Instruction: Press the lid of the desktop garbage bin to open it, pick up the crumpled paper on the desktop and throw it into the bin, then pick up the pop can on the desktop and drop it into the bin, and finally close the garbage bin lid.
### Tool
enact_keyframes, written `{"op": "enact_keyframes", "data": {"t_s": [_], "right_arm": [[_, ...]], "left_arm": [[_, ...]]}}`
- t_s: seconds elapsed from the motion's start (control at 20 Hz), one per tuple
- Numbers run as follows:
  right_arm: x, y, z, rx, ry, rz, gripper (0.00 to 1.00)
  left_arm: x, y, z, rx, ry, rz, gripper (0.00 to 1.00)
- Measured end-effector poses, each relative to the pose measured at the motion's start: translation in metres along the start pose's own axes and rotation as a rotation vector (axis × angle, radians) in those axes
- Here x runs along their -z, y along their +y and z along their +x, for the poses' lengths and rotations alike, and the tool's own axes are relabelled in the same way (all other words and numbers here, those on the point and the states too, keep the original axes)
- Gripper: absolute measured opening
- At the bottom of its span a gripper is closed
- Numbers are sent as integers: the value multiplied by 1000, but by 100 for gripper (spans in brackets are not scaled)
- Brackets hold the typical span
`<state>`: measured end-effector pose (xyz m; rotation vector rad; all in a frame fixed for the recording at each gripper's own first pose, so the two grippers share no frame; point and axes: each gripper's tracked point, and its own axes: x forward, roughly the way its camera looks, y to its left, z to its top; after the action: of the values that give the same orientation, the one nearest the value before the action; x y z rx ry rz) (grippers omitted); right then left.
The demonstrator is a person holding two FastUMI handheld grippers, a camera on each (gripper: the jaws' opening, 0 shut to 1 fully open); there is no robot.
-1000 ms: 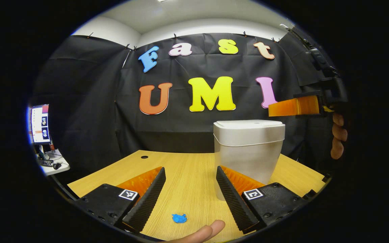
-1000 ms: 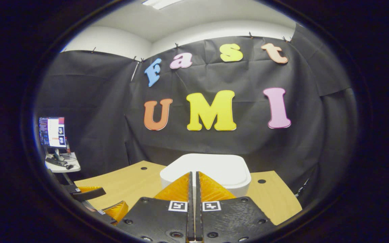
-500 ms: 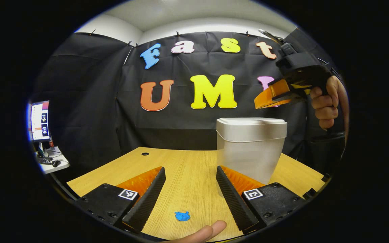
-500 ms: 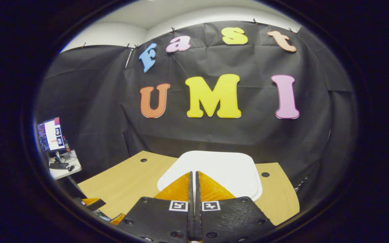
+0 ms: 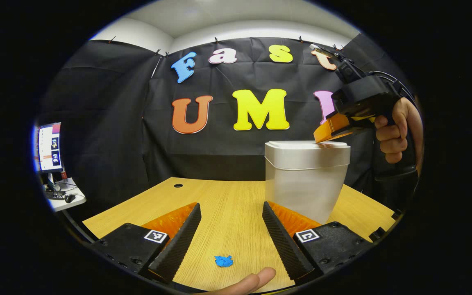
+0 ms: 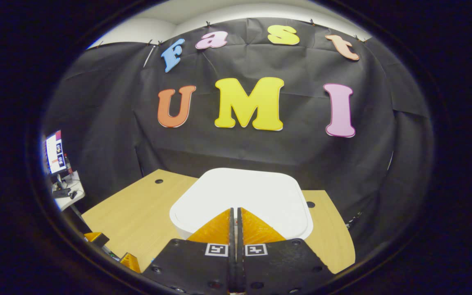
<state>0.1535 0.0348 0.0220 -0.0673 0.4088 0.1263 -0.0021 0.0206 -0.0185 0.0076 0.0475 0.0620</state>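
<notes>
One second has brought the right gripper down from above the bin's far side to the lid. In the left gripper view its tips sit at the lid's right edge, touching or nearly so. Its fingers are pressed together with nothing between them. In the right gripper view the lid now spreads wider just ahead of the tips.

Lid still down on the garbage bin. Judgement: the press to open is starting, not yet done.

Left gripper has stayed low over the desk, fingers apart and empty. The bin stands ahead and right of it, and a small blue scrap lies between its fingers. I cannot tell if that is the crumpled paper.
</notes>
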Motion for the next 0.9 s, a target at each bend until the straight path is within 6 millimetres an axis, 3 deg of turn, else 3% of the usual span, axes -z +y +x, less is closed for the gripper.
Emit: {"op": "enact_keyframes", "data": {"t_s": [0.25,0.5,0.7,0.9], "right_arm": [[9,-1,-2,-63,26,68,1],[7,-2,-5,-53,-16,30,1],[-26,-5,-37,11,-234,12,0],[-27,3,-83,-4,-327,-5,0]], "left_arm": [[-1,1,0,-6,-7,-6,97],[2,2,1,-12,7,-19,97],[2,4,4,-17,-1,-5,97],[12,5,8,-30,38,-13,98]]}}
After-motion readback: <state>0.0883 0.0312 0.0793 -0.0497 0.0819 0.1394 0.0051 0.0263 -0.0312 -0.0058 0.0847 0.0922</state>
